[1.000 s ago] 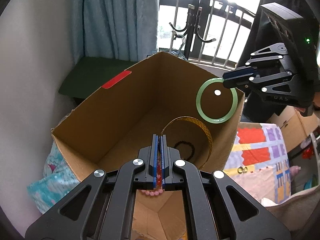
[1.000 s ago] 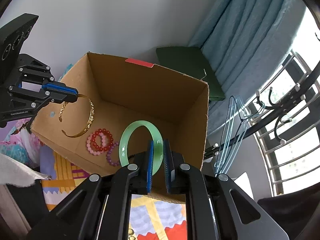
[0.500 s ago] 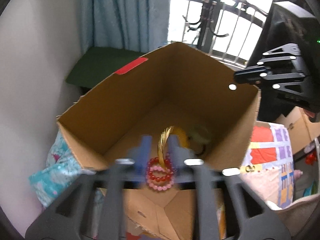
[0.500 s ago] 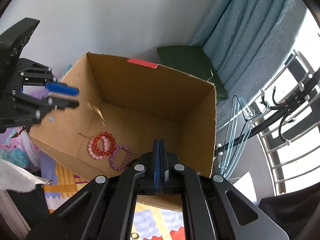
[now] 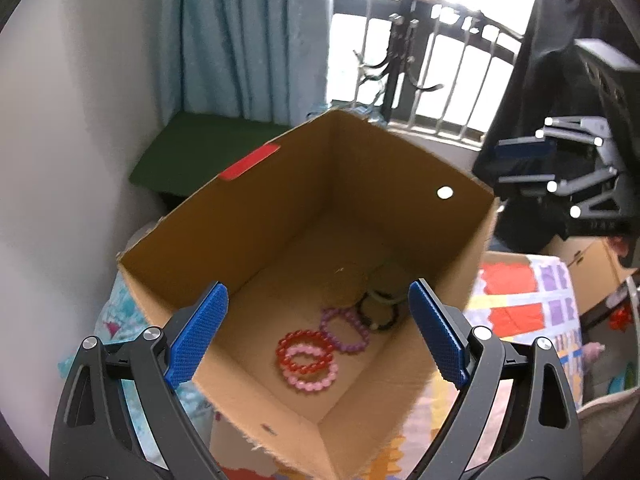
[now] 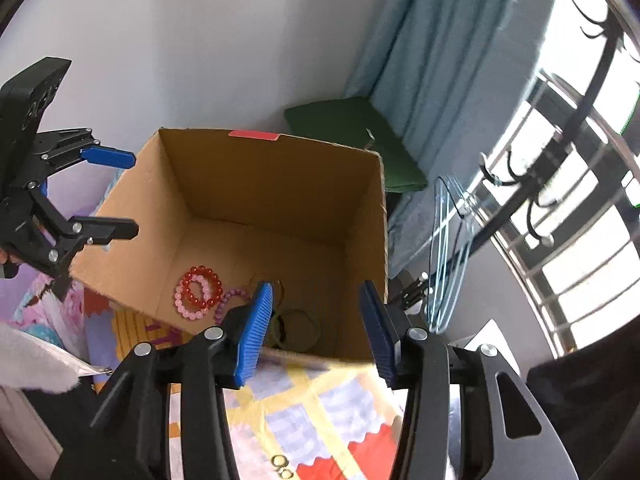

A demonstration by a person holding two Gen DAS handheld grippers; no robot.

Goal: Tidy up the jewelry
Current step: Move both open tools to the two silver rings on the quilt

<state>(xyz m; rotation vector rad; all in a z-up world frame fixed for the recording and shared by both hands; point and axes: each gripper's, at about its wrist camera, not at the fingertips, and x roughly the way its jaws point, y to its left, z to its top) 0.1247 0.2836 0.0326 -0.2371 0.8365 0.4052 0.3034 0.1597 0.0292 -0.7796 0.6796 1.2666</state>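
The left claw [image 5: 318, 332] hangs above the near edge of an open brown cardboard box [image 5: 248, 216], its blue ribbed pads [image 5: 196, 336] spread wide and still opening, with nothing between them. Straight ahead of it and below, on the box floor, lie the beaded bracelets: a red bead bracelet [image 5: 305, 352] resting on a pink bead bracelet [image 5: 310, 376], a purple bead bracelet [image 5: 346, 330] touching them on the far right side, and a black bead bracelet [image 5: 378, 312] just beyond that. Past the black one lie a pale green bangle [image 5: 386, 298] and a thin gold bangle [image 5: 346, 282] (both blurred, so their exact lie is hard to tell).

The right claw [image 6: 316, 326] hovers over the opposite rim of the same box, its jaws partway apart and opening, also empty. Between and just beyond its pads the green bangle [image 6: 296, 328] rests on the box floor; the red bracelet [image 6: 200, 288] and pink bracelet [image 6: 192, 304] sit ahead of it to the left, with the purple one [image 6: 230, 300] beside its left pad.

A red strip of tape [image 5: 249, 161] marks the box's far wall. Beneath the box a patchwork quilt in red, yellow and purple [image 6: 312, 412] covers the surface. From the right claw, the left claw [image 6: 108, 196] shows at the box's left rim; from the left, the right claw [image 5: 524, 164] shows off the far right corner. A blue curtain [image 5: 240, 36] hangs behind.
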